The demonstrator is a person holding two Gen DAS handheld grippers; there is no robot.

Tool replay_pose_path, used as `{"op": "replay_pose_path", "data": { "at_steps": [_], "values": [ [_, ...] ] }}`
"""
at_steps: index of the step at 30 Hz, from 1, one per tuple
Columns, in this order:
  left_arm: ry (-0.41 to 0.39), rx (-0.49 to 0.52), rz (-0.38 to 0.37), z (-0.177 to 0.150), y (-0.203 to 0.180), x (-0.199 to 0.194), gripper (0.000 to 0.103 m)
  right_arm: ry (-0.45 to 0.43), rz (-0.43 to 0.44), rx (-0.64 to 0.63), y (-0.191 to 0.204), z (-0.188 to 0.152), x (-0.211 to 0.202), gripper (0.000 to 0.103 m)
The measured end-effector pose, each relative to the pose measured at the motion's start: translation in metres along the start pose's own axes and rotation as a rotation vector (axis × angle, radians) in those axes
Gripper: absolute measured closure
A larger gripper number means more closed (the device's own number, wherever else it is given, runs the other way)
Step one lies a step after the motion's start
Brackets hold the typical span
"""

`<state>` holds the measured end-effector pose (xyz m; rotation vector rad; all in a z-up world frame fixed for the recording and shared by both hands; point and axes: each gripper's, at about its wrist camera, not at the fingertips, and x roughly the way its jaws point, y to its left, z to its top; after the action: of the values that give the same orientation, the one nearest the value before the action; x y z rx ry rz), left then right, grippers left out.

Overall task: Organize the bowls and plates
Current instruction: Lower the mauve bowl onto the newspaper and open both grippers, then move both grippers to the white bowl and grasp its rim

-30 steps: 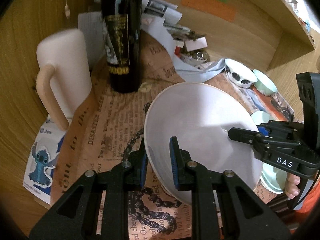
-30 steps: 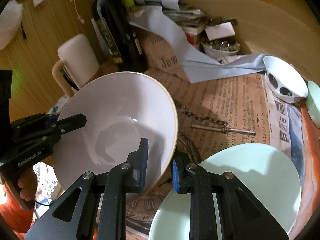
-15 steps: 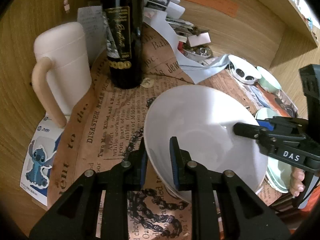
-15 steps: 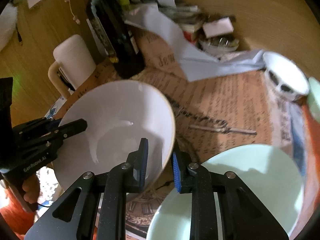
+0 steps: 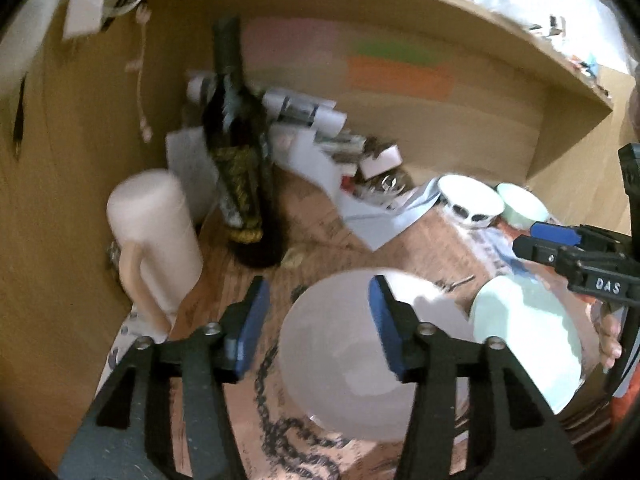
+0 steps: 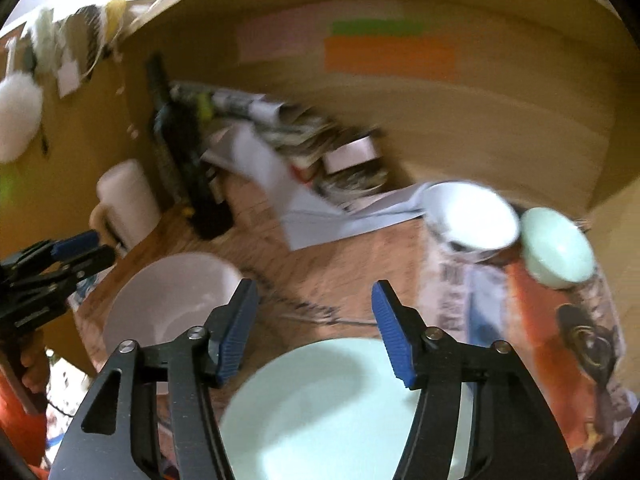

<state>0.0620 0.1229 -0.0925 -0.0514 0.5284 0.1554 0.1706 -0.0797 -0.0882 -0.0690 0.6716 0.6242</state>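
Observation:
A large white bowl (image 5: 352, 352) rests upright on the newspaper-covered desk; it also shows in the right wrist view (image 6: 168, 300). A mint plate (image 6: 340, 408) lies right of it, also seen in the left wrist view (image 5: 528, 340). My left gripper (image 5: 318, 328) is open above the white bowl's near rim, holding nothing. My right gripper (image 6: 312, 328) is open above the mint plate's far edge, empty. A white patterned bowl (image 6: 468, 216) and a small mint bowl (image 6: 558, 246) sit at the back right.
A dark wine bottle (image 5: 240, 176) and a white mug with a beige handle (image 5: 152, 236) stand at the back left. Papers and clutter (image 5: 320, 140) lie against the wooden back wall. A metal chain (image 5: 288, 432) lies on the newspaper.
Both grippers have opened and let go of the white bowl. The bowl now sits upright on the desk. Both grippers have pulled back and up.

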Motion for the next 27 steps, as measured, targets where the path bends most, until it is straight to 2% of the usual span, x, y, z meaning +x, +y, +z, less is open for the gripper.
{"op": "replay_pose_path", "data": {
  "at_steps": [3, 6, 9, 15, 20, 23, 26, 27],
  "values": [
    [-0.033, 0.017, 0.005, 0.011, -0.012, -0.001, 0.036, -0.028, -0.035, 0.028, -0.022, 0.006, -0.008, 0.04],
    [-0.045, 0.033, -0.004, 0.024, -0.025, 0.005, 0.03, -0.064, -0.092, 0.04, -0.043, 0.011, -0.017, 0.038],
    [-0.034, 0.031, -0.032, 0.039, -0.037, 0.016, 0.02, -0.075, -0.127, 0.059, -0.063, 0.016, -0.02, 0.037],
    [0.003, 0.05, -0.062, 0.065, -0.066, 0.049, 0.009, -0.065, -0.195, 0.099, -0.1, 0.018, -0.009, 0.037],
    [0.073, 0.097, -0.066, 0.078, -0.088, 0.087, 0.008, -0.018, -0.209, 0.156, -0.138, 0.02, 0.022, 0.037],
    [0.141, 0.124, -0.079, 0.086, -0.102, 0.117, 0.008, 0.028, -0.184, 0.2, -0.155, 0.02, 0.042, 0.037],
    [0.159, 0.136, -0.069, 0.094, -0.114, 0.141, 0.008, 0.059, -0.186, 0.211, -0.165, 0.021, 0.059, 0.037],
    [0.169, 0.137, -0.071, 0.097, -0.117, 0.148, 0.008, 0.07, -0.19, 0.218, -0.169, 0.023, 0.066, 0.041]
  ]
}}
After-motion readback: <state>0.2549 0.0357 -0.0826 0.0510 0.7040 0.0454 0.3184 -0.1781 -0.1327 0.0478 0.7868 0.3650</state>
